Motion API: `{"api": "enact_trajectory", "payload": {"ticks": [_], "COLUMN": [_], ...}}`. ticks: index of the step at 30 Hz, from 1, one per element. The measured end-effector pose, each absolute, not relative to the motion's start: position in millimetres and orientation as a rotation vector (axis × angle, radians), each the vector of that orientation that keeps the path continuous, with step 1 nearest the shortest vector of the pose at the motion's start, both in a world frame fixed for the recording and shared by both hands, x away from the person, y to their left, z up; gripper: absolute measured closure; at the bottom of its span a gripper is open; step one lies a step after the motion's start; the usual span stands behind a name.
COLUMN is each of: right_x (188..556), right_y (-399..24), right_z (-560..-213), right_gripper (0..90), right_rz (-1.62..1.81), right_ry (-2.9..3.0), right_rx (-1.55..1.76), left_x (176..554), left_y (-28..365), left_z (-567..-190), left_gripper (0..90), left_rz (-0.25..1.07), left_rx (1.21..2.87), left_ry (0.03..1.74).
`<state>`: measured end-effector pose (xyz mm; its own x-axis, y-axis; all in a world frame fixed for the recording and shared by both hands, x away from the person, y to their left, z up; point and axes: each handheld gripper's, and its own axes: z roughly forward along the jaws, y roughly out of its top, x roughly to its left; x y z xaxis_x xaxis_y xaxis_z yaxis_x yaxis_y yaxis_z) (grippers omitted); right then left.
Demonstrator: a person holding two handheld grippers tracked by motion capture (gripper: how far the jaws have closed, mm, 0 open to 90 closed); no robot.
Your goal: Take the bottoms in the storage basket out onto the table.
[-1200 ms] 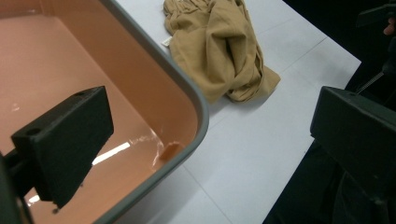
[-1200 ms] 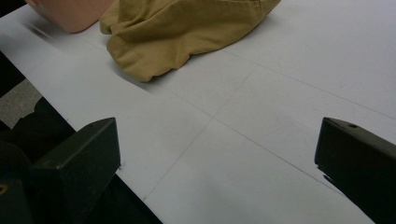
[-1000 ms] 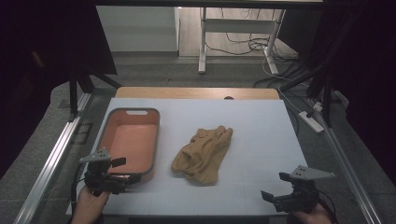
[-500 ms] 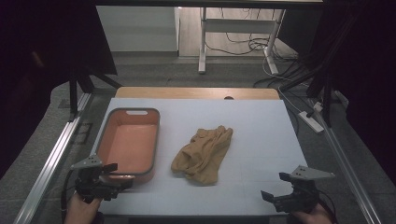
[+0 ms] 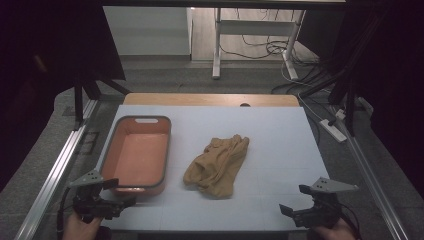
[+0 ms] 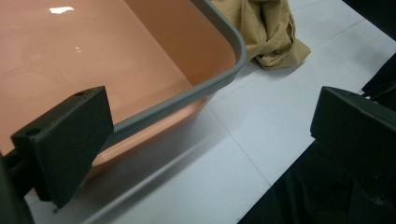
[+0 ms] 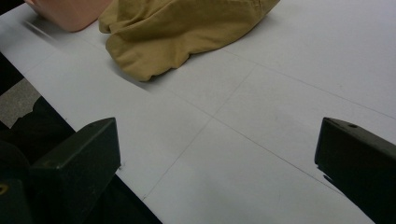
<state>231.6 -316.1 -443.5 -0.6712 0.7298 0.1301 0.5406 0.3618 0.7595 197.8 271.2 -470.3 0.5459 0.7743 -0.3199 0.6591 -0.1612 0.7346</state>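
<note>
A crumpled tan cloth [image 5: 218,164] lies in the middle of the white table [image 5: 280,145]. Left of it stands an empty salmon-coloured tub [image 5: 137,156] with a grey rim. My left gripper [image 5: 114,200] is open at the table's front left corner, just before the tub's near end. In the left gripper view the tub [image 6: 140,56] sits between and beyond the jaws, with the cloth [image 6: 271,32] behind it. My right gripper [image 5: 295,212] is open at the front right edge, holding nothing. The right gripper view looks over bare table toward the cloth [image 7: 182,28].
Metal rails [image 5: 55,170] run along both sides of the table. A wooden strip [image 5: 210,99] borders the far edge. Beyond it stand a desk frame [image 5: 217,45] and cables on the floor. A power strip [image 5: 334,129] lies on the floor to the right.
My left gripper has drawn back toward the front left corner, away from the tub's near end. The right gripper has stayed put.
</note>
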Motion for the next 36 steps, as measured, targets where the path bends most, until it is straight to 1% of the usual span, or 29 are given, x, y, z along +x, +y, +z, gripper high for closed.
{"api": "enact_trajectory", "payload": {"ticks": [36], "right_x": [231], "right_y": [-317], "right_z": [-443], "right_gripper": [0.7], "right_rz": [1.210], "right_ry": [2.375], "right_rx": [1.149], "left_x": [179], "left_y": [292], "left_z": [-470], "left_gripper": [0.0], "left_rz": [0.214], "left_rx": [1.914], "left_ry": [1.228]}}
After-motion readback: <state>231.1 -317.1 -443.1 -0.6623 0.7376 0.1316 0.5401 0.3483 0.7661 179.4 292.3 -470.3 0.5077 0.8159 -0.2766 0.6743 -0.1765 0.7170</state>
